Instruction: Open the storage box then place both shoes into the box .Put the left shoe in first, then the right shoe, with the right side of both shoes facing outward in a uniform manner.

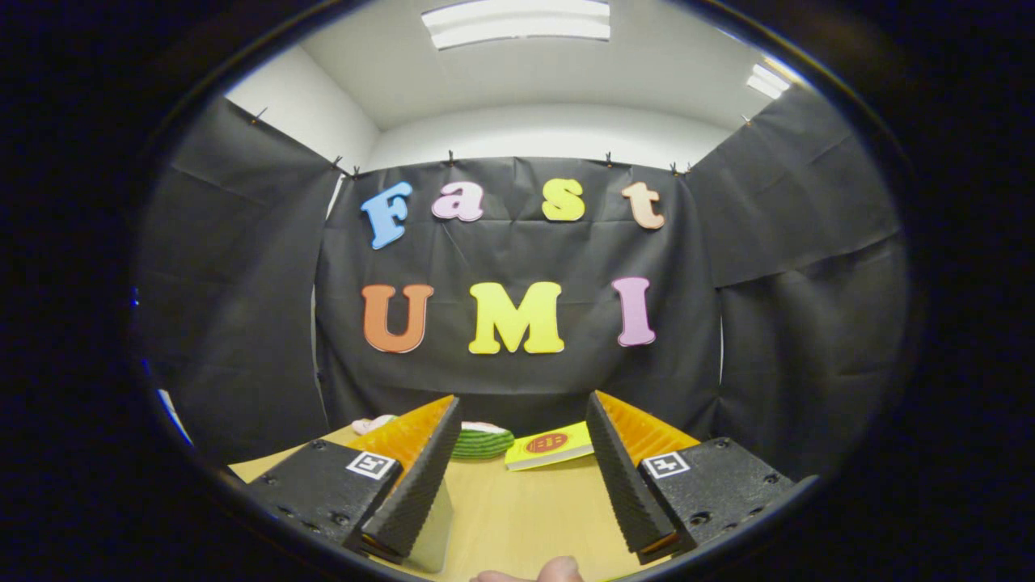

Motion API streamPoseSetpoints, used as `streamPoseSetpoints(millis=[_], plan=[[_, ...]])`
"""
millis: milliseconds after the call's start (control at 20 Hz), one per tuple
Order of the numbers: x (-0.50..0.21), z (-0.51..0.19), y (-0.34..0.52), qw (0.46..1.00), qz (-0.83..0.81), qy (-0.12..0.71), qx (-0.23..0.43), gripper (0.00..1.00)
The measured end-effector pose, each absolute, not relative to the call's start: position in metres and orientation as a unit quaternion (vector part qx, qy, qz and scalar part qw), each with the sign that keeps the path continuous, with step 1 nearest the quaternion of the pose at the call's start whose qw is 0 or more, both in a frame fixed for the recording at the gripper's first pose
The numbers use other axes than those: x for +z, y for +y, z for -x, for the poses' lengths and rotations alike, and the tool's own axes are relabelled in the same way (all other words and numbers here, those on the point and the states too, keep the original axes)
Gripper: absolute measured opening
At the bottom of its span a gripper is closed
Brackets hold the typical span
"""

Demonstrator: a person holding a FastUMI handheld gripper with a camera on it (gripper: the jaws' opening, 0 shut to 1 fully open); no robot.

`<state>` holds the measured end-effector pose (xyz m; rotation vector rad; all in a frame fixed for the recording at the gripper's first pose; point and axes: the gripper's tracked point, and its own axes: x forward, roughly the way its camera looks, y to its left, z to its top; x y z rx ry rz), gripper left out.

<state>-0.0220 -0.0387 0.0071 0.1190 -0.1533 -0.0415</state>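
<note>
Gripper (524, 432) open; one shoe (482, 441), one box (550, 449).

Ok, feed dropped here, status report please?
Gripper open, holding nothing. Green-soled shoe and yellow box beyond the fingers, on the table. Nothing between.

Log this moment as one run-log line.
hand-held gripper: open, empty, above table | beyond fingers: green-soled shoe, yellow box | fingertip near gripper base | storage box: not yet reached
</note>
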Motion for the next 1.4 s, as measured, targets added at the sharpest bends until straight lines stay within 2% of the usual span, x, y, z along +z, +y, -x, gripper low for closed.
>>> streamPoseSetpoints(millis=[1000,1400], plan=[[-0.007,0.018,-0.019,0.996,-0.075,-0.054,0.002,0.96],[-0.012,0.021,-0.021,0.996,-0.070,-0.054,-0.010,0.96]])
